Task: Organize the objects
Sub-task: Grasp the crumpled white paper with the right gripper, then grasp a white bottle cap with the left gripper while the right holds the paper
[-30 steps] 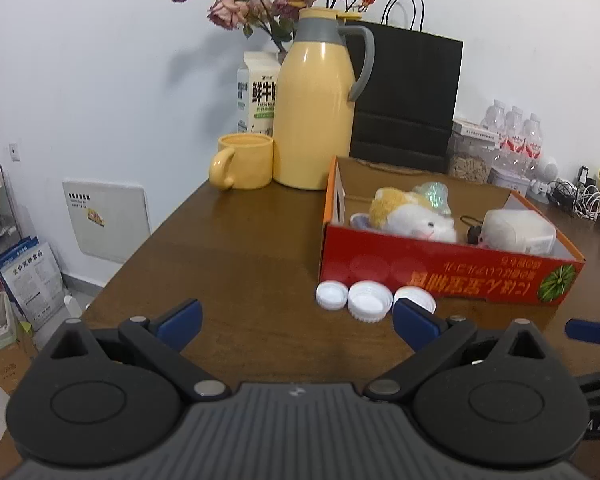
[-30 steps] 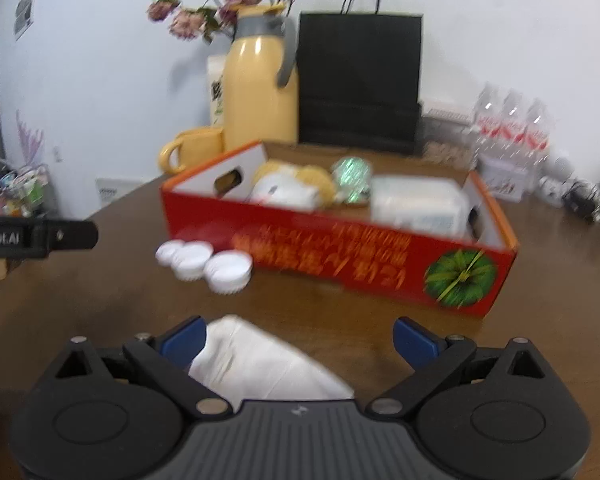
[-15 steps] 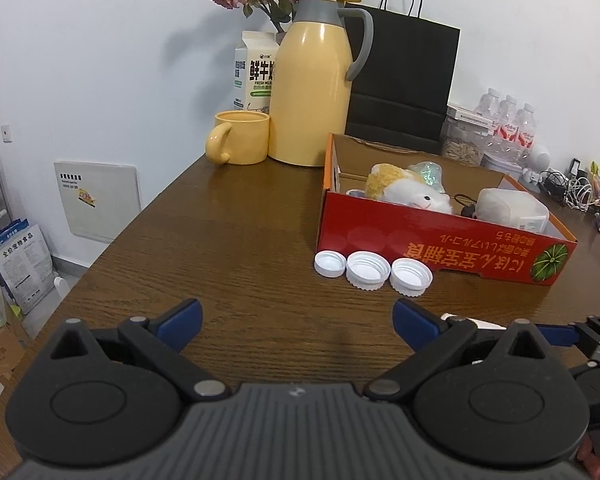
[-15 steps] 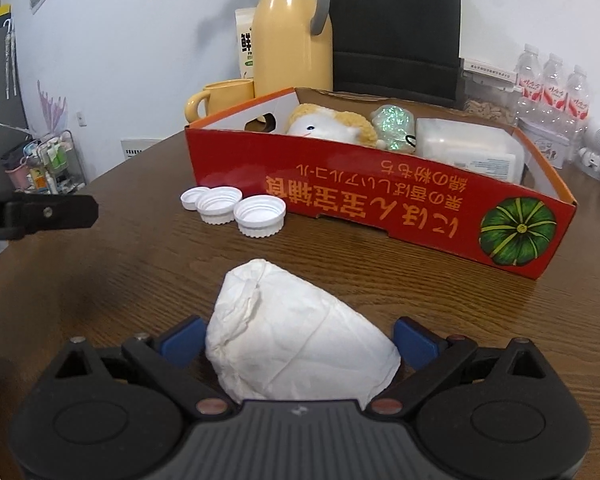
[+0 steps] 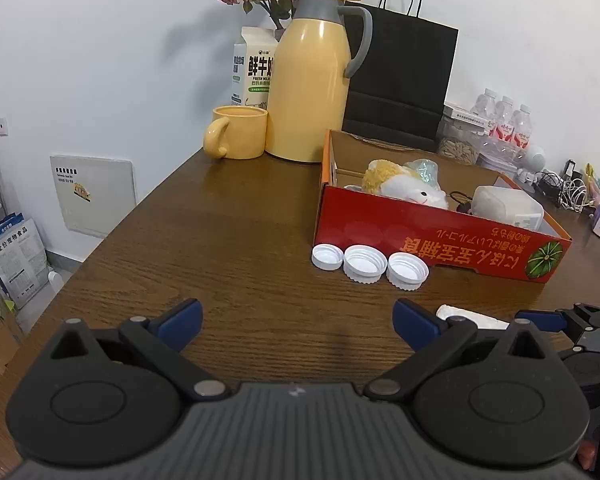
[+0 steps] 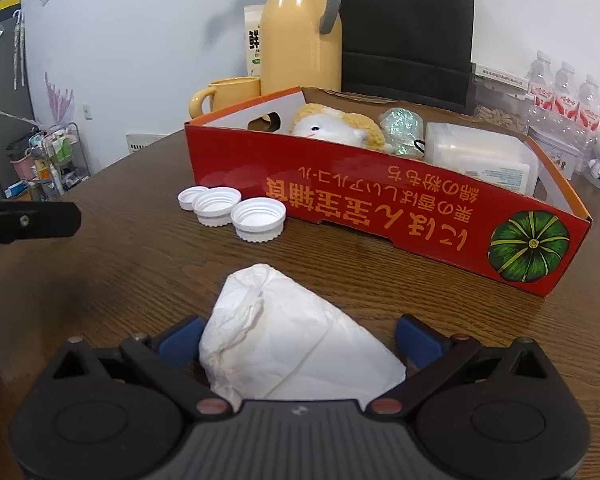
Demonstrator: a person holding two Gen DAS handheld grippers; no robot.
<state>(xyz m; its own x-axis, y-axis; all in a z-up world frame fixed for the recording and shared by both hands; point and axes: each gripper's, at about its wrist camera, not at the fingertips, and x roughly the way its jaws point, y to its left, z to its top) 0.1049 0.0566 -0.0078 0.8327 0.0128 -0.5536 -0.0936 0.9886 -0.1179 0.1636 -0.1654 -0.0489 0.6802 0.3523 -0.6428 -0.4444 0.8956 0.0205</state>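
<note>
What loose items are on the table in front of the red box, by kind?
White bottle caps: 3
White tissue packet, between the open right tool's fingers: 1
Total: 4

A crumpled white paper wad (image 6: pixel 288 340) lies on the brown wooden desk (image 6: pixel 120 264), near its front edge. Three white bottle caps (image 6: pixel 258 218), open side up, sit in a touching row against the long wall of a red cardboard box (image 6: pixel 380 196) holding a plush toy (image 6: pixel 336 128) and a plastic tub (image 6: pixel 480 156).
</note>
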